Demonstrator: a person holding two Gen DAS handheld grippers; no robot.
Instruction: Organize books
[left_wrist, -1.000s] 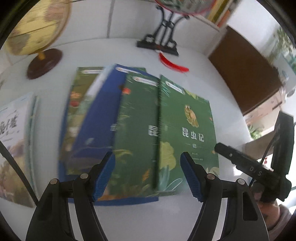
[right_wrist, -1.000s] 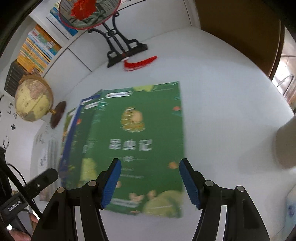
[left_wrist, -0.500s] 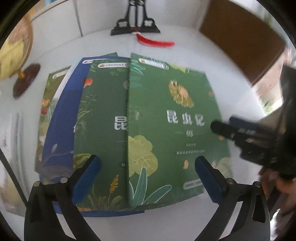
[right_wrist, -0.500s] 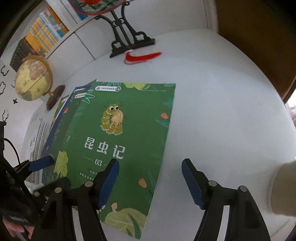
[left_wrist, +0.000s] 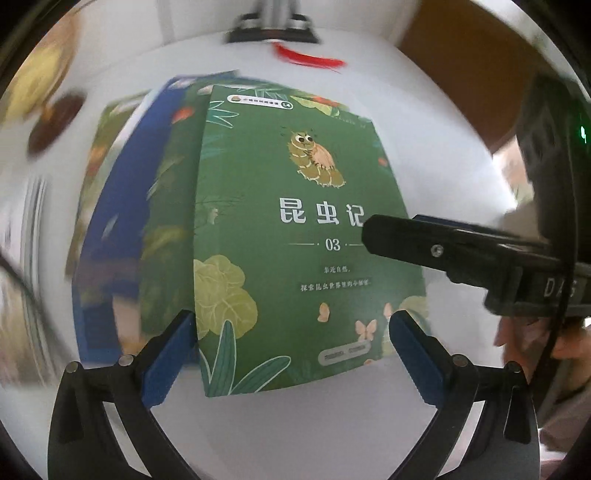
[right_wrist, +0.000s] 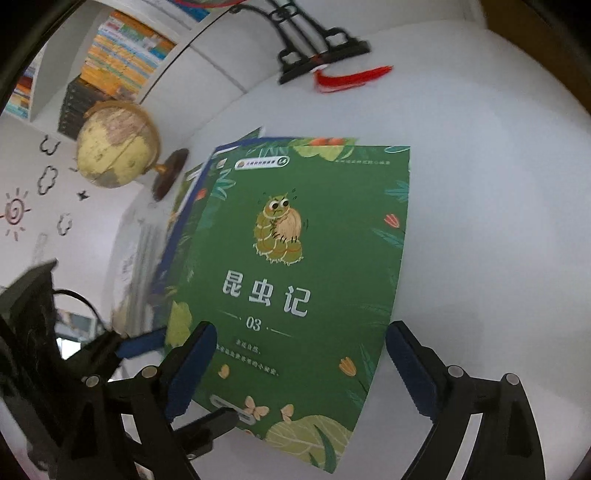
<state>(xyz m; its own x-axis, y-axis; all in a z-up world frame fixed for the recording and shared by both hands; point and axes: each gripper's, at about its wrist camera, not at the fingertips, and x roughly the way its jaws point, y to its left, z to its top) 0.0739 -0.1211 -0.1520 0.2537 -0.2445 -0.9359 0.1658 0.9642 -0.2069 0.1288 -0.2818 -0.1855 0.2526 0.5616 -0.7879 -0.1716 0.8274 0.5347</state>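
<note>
left wrist view: green book (left_wrist: 295, 229), cover numbered 03, lies flat at frame centre on the white surface (left_wrist: 436, 129), topmost of a fanned pile; a second green book (left_wrist: 166, 236) and a blue book (left_wrist: 118, 221) peek out from under its left edge. left hand-held gripper (left_wrist: 291, 354) at lower frame, jaws just opened to full spread, straddling the book's near edge, pads not pressing, nothing held. the right tool's finger crosses in from the right edge, over the cover. right wrist view: right hand-held gripper (right_wrist: 299, 363) at lower frame, jaws just widening, open, the same green book (right_wrist: 295, 266) beneath and between them, no pad on it. globe (right_wrist: 118, 144) upper left, black stand (right_wrist: 321, 51) and red tassel (right_wrist: 351, 79) at top, well apart from the pile. handling, as a guess: thin softcover, light, glossy so likely slippery, will sag if pinched at one corner; better taken at the near edge or the left spine side, where it is stiffest, one tool steadying the pile below. pose: both tools pitched steeply down at the book, side by side and close; a bit of the person's hand shows at the right edge of the left view.
</note>
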